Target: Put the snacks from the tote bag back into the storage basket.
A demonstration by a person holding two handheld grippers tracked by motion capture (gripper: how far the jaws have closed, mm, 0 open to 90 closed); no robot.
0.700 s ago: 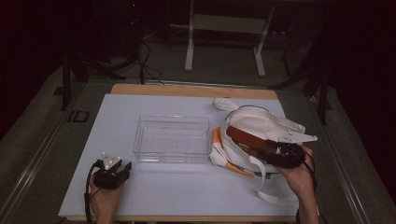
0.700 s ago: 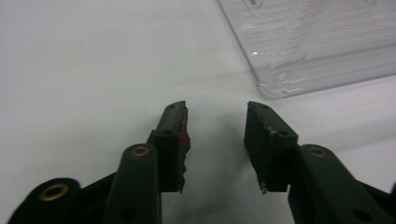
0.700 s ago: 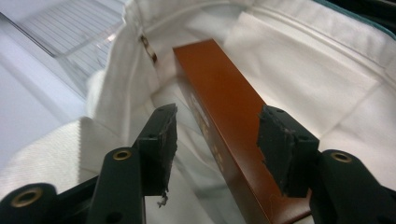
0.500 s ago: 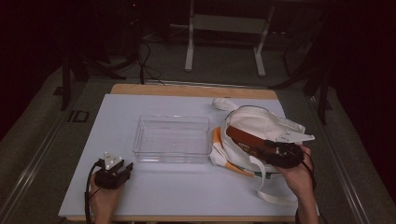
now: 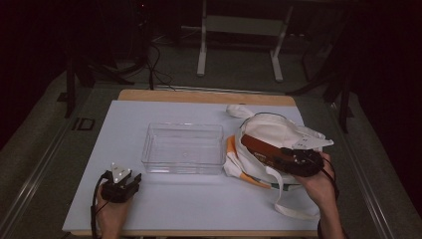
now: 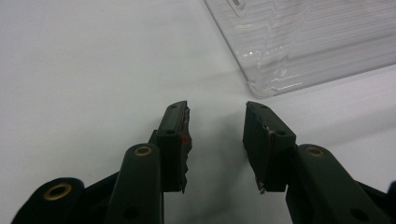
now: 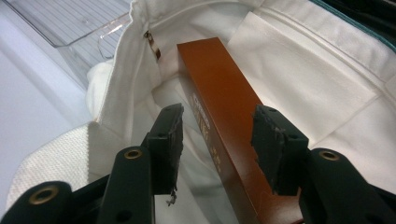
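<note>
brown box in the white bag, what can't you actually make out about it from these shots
- Far end of the brown box: right gripper view, tucked under the white bag rim.
- Near end: same view, cut off by the bottom edge, behind the right hand-held gripper.
- Gold print on its side: same view, too small to read.
- Pad contact: left pad stands clear of the box; right pad's inner face is hidden.
- High view: gripper covers part of the box.
</note>
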